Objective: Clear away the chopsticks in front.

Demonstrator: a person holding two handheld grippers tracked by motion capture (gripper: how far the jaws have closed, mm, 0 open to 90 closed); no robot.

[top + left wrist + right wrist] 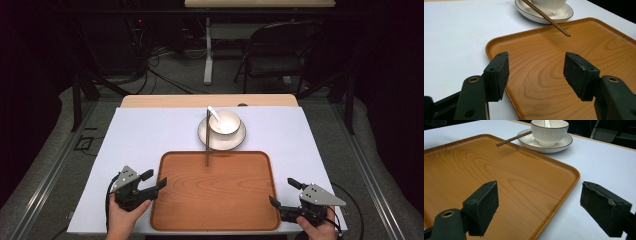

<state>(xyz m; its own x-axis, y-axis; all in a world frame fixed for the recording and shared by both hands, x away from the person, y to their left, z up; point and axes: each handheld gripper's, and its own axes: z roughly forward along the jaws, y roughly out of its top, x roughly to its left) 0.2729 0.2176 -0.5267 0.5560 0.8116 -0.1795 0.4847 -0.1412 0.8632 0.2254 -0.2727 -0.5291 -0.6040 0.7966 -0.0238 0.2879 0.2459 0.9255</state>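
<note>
A wooden tray (215, 200) lies at the near middle of the white table cover. Behind it a white bowl (225, 121) with a white spoon (214, 113) in it stands on a white plate (237, 140). Dark chopsticks (207, 145) lean from the plate's rim out over the tray's far edge. My left gripper (153, 181) is held open at the tray's near left corner, nothing between its jaws. My right gripper (284, 193) is open at the near right corner, also with nothing in it. In the left gripper view the chopsticks (546, 17) end above the tray (554, 72).
The white cover (150, 135) spreads over a wooden table whose far edge (210, 100) shows. A folding chair (275, 55) and a table leg (208, 50) stand on the floor beyond. In the right gripper view the bowl (549, 131) and plate (564, 143) sit past the tray (486, 170).
</note>
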